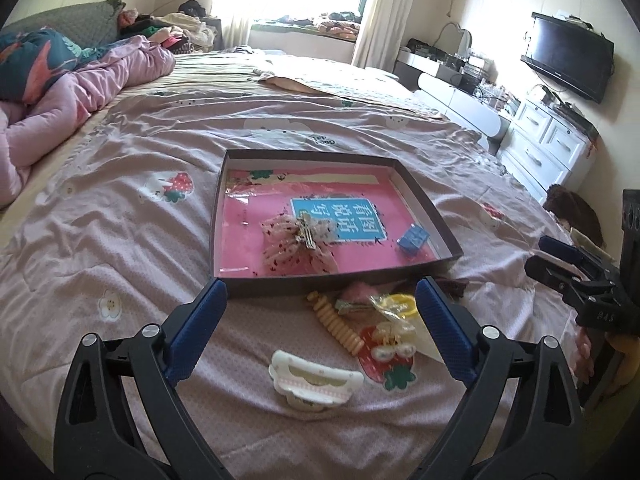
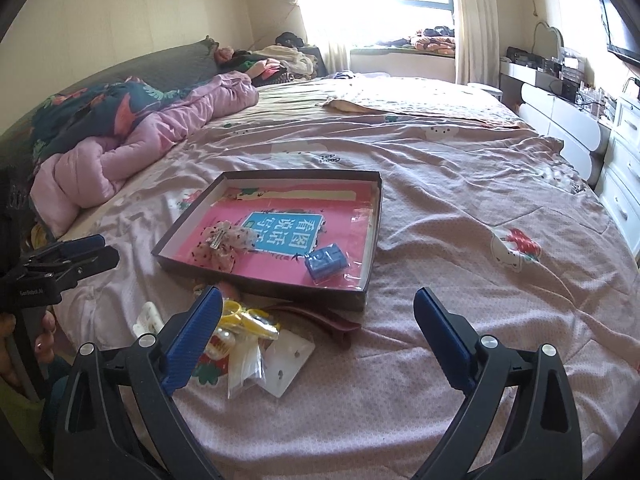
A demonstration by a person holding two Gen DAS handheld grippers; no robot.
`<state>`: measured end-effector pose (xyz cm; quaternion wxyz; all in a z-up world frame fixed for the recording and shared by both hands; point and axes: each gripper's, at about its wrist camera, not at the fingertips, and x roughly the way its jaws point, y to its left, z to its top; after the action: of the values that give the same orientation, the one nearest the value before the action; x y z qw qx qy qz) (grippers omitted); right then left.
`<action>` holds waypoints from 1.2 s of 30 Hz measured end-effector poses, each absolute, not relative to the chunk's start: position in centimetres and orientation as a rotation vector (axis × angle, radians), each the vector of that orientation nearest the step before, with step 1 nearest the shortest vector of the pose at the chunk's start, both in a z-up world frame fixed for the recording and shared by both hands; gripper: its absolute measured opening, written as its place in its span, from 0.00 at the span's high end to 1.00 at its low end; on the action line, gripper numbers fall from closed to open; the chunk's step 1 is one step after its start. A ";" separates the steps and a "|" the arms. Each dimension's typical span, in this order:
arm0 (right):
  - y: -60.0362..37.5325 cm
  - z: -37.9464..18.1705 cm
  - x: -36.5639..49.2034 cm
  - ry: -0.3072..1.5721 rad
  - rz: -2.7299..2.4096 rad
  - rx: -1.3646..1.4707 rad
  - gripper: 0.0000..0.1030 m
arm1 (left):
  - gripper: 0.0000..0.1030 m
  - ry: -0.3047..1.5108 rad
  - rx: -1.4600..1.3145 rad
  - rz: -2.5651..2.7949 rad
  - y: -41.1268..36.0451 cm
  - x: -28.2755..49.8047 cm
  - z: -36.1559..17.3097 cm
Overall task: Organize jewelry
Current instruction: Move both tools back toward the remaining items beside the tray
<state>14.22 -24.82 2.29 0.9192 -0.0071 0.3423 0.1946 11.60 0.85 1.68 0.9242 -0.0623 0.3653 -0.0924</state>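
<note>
Both the left gripper (image 1: 320, 312) and right gripper (image 2: 318, 320), jaws spread and empty, hover before the tray (image 1: 232, 286); next: grasp the white hair claw (image 1: 314, 382) nearest it.

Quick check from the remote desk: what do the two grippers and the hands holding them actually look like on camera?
Both the left gripper and right gripper have black plastic triangular-cutout arms, silver pivot pins and blue textured finger pads. The left body carries small white lettering. Bare fingers with pinkish nails wrap the left handle; no cables visible.
</note>
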 end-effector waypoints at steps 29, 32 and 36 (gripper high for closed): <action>-27.8 -2.3 12.9 0.768 0.366 -0.067 0.09 | 0.41 0.916 0.003 -0.312 -6.8 11.1 -3.9; -27.9 -2.6 13.1 0.774 0.368 -0.063 0.09 | 0.49 0.947 -0.006 -0.321 -7.1 11.7 -4.7; -27.8 -3.2 13.5 0.784 0.373 -0.063 0.09 | 0.49 0.972 -0.019 -0.325 -7.2 12.3 -5.5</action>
<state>13.52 -27.80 -3.23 0.9067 -0.0307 0.3798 0.1807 12.34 -7.21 -5.46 0.8715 -0.0089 0.4651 -0.1553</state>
